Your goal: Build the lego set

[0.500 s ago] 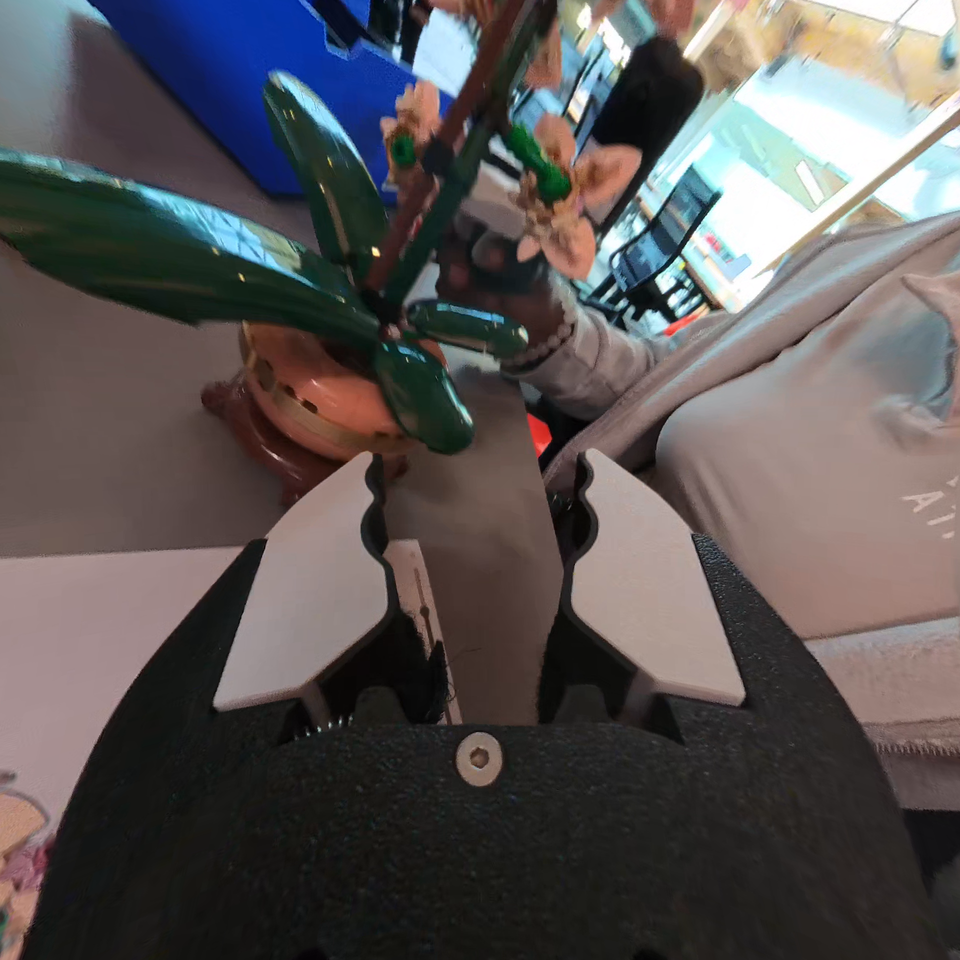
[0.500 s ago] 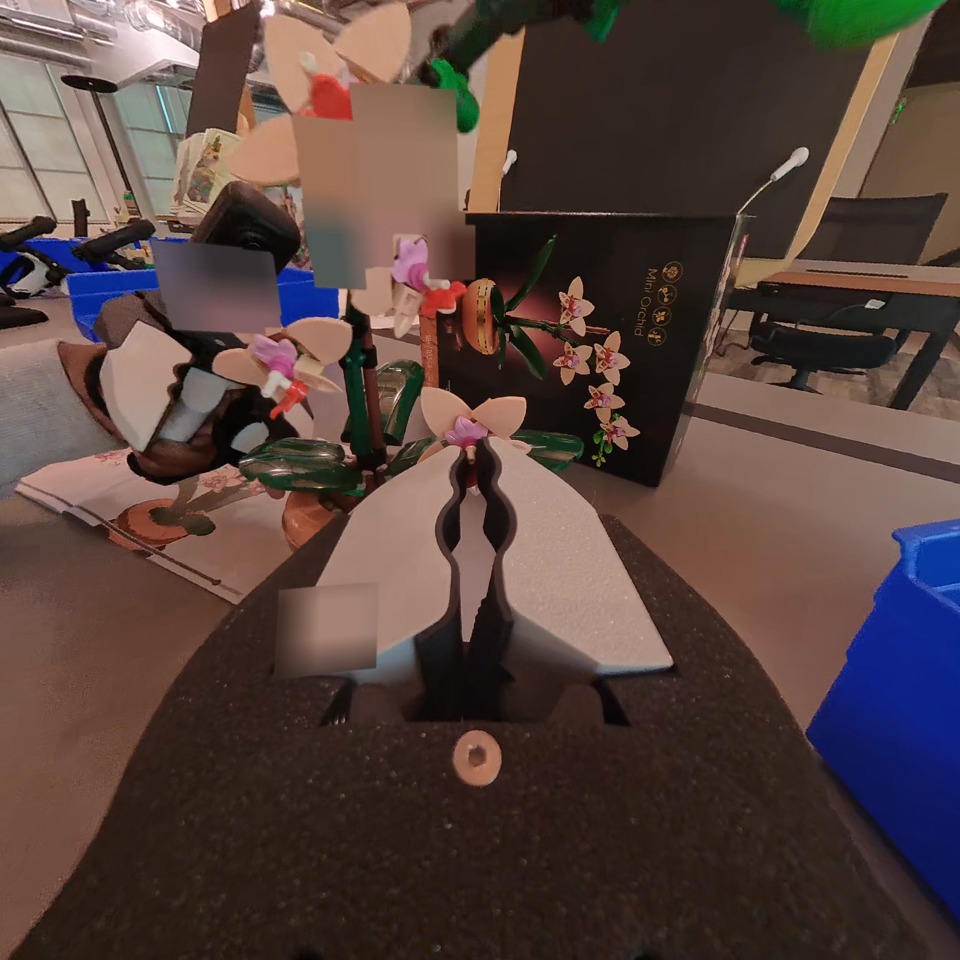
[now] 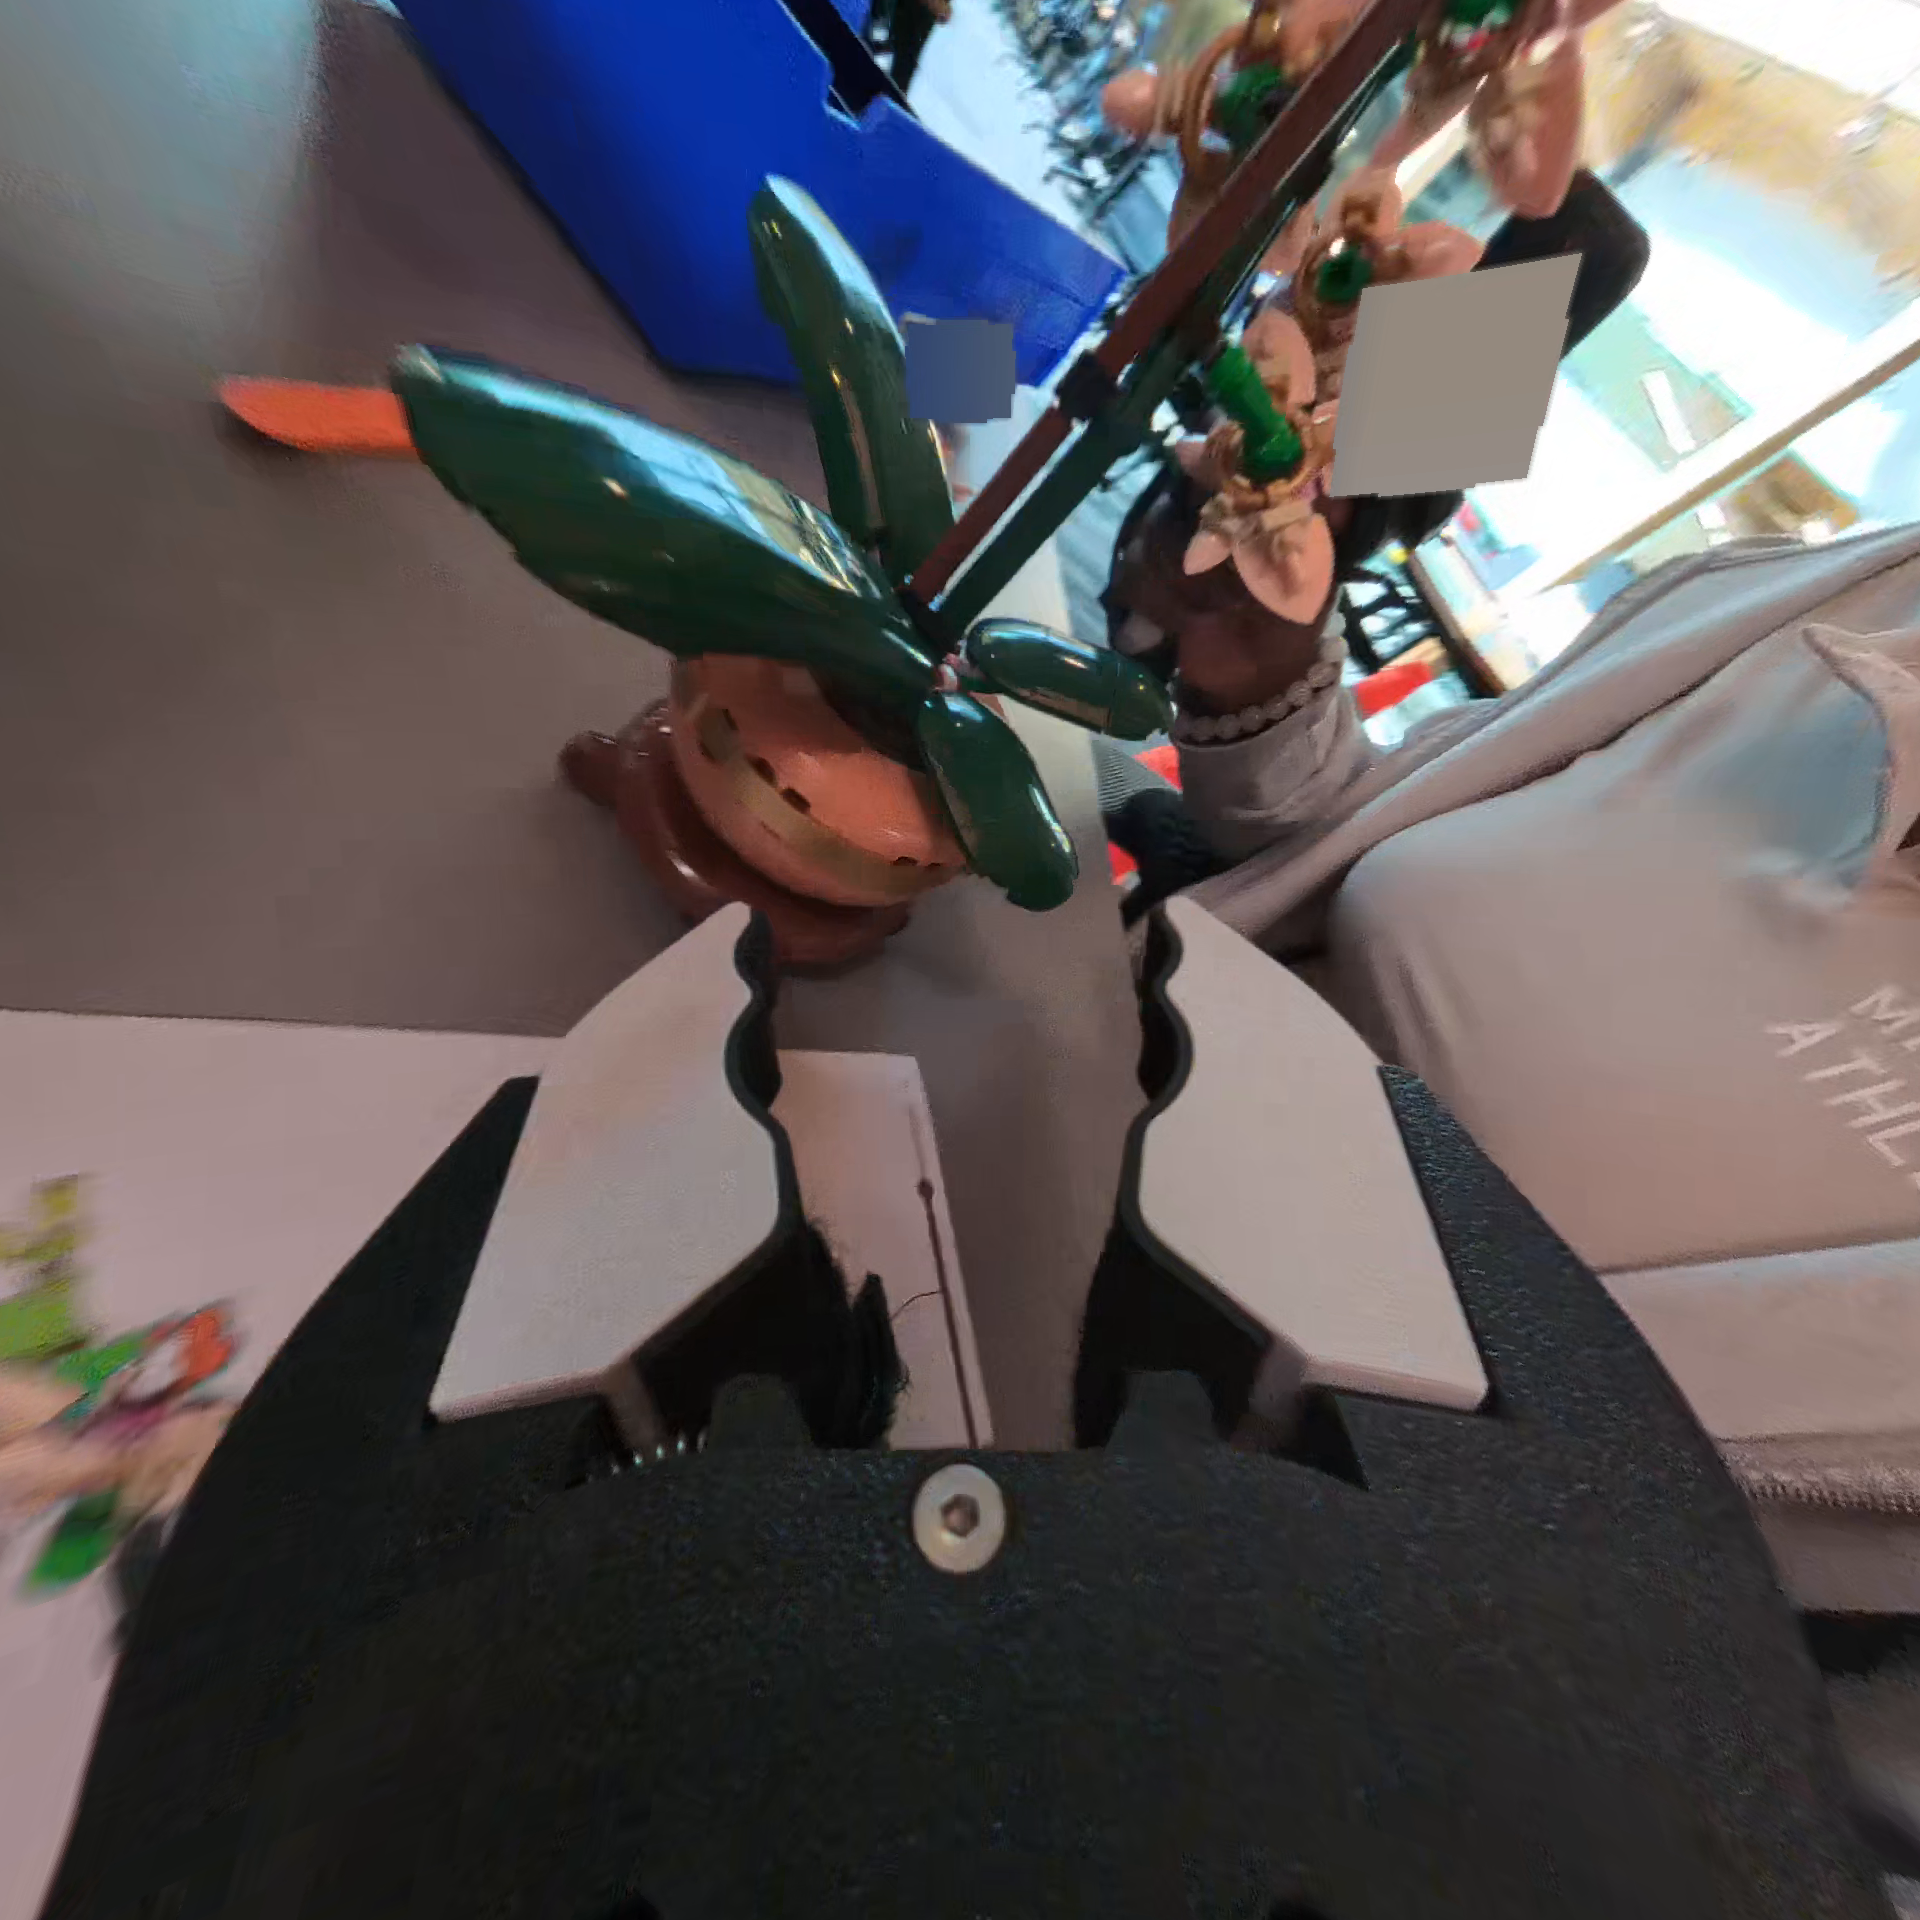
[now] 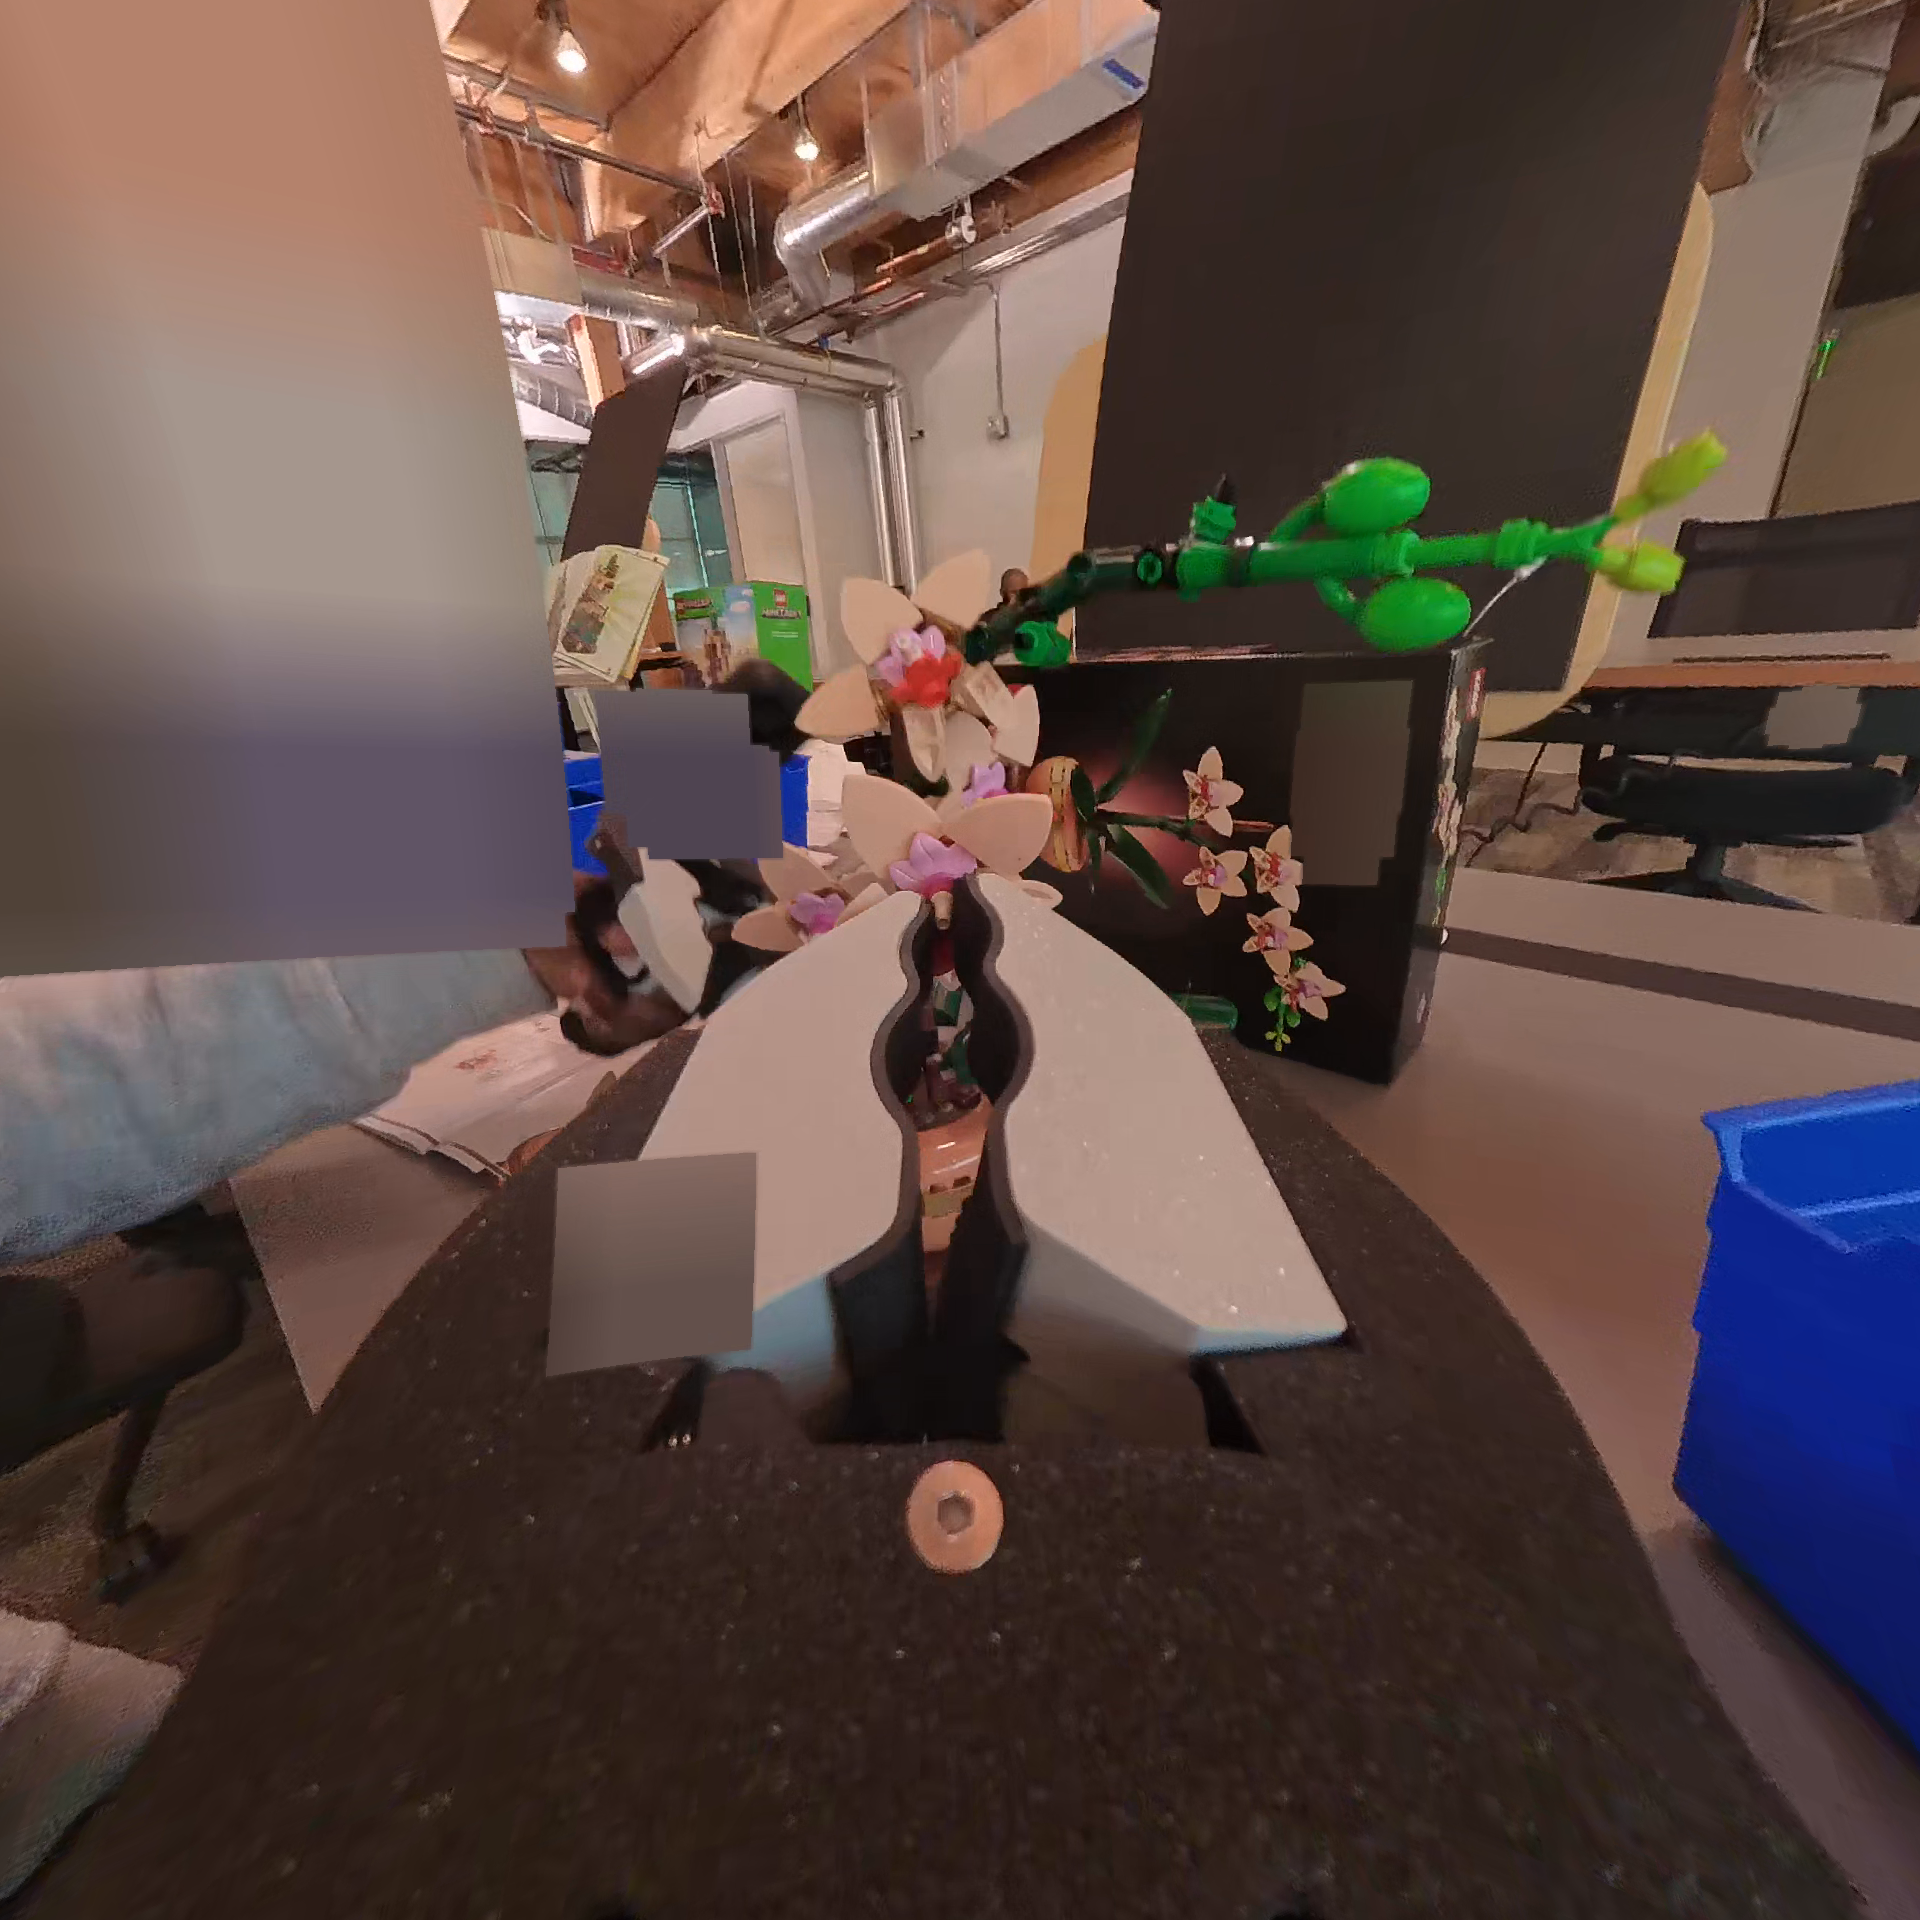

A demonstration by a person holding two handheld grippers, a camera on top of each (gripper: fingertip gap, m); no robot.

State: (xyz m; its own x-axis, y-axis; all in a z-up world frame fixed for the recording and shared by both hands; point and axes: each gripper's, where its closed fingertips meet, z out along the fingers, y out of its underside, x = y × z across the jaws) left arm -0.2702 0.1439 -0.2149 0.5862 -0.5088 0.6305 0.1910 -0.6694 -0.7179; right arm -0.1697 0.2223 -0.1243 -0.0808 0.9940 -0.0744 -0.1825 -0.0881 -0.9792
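The lego orchid stands on the grey table: a pink pot (image 3: pixel 821 779) on a brown base, with dark green leaves (image 3: pixel 644 520) and a brown and green stem. My left gripper (image 3: pixel 951 914) is open and empty, just short of the pot's base. My right gripper (image 4: pixel 951 899) is shut on a cream flower with a purple centre (image 4: pixel 935 847), held right against the orchid's other flowers (image 4: pixel 920 675). A bright green bud stem (image 4: pixel 1392 551) reaches out to the right. The pot shows through the finger gap (image 4: pixel 951 1153). The left gripper's finger (image 4: pixel 665 940) shows at the left.
The black set box (image 4: pixel 1351 883) stands behind the orchid. One blue bin (image 4: pixel 1818 1299) is at the right, another (image 3: pixel 727 187) behind the plant. The instruction booklet (image 3: pixel 208 1122) lies under my left gripper. An orange piece (image 3: pixel 312 416) lies beyond the leaves. A person's grey sleeve (image 3: pixel 1558 987) is at the right. There is about 15 cm between the tips of the two grippers. My right tips are about 25 cm from the orange piece (image 3: pixel 312 416), my left tips only 15 cm.
My left gripper has drawn back a little from the pot and stays open. My right gripper has swung so the orchid is straight ahead, the cream flower still at its tips.
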